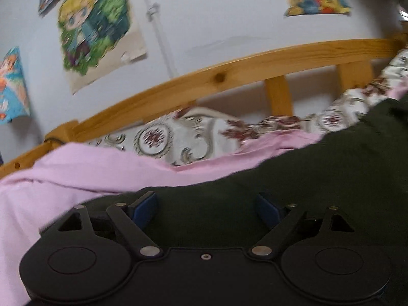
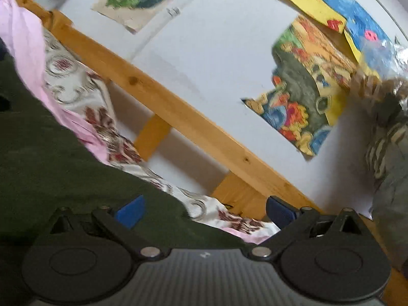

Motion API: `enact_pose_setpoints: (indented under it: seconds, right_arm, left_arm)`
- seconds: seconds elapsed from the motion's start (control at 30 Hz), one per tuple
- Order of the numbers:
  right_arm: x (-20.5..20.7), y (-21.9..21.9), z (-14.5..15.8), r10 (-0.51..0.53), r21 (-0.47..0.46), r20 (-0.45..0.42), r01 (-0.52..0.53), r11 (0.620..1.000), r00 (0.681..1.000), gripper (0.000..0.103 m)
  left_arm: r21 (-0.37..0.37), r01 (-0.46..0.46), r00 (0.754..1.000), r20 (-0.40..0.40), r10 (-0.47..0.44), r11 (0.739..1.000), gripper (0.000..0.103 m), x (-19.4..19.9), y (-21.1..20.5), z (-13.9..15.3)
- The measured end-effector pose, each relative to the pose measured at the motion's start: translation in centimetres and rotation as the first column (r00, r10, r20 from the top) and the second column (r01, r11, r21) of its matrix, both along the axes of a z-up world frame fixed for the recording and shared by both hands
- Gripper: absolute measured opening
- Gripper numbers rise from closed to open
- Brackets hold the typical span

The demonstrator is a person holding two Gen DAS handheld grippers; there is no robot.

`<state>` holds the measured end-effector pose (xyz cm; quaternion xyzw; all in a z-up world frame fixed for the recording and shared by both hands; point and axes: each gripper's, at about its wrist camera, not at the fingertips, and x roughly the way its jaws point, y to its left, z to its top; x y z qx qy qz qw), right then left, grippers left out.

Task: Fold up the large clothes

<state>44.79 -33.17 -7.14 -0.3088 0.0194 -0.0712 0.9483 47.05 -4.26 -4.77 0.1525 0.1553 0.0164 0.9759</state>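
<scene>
Dark green garment (image 1: 293, 178), lower frame: soft, limp, likely heavy knit. Both left gripper (image 1: 206, 207) and right gripper (image 2: 204, 210) fingers spread, empty. Best pinched at far hem.

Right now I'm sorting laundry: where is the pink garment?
In both wrist views the pink garment lies on the bed between the dark green garment and the patterned bedspread.
</scene>
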Motion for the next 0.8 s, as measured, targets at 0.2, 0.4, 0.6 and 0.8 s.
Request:
enact_pose_setpoints:
  seconds: [0.2, 0.4, 0.6, 0.8]
  right_arm:
    - [4.1, -4.1, -1.0, 0.058, 0.192, -0.102, -0.038, 0.981, 0.993, 0.102]
    - [4.4, -5.6, -1.1, 0.091, 0.261, -0.128, -0.055, 0.964, 0.988, 0.103]
    - [-0.4, -5.8, 1.9, 0.077, 0.279, -0.074, -0.053, 0.959, 0.994, 0.103]
    - [-1.2, -9.3, 2.0, -0.086, 0.382, -0.107, 0.121, 0.916, 0.990, 0.103]
  left_arm:
    - [-0.062, 0.025, 1.000, -0.008, -0.025, 0.998, 0.098, 2.8, 1.8, -1.5]
    - [-0.058, 0.036, 0.999, 0.003, -0.036, 0.998, 0.098, 2.6, 1.7, -2.0]
    - [-0.100, 0.055, 0.998, 0.023, -0.053, 0.993, 0.095, -1.3, 5.0, 1.5]
    - [-0.117, -0.110, 0.994, -0.016, 0.108, 0.987, 0.095, -2.2, 9.1, 2.5]
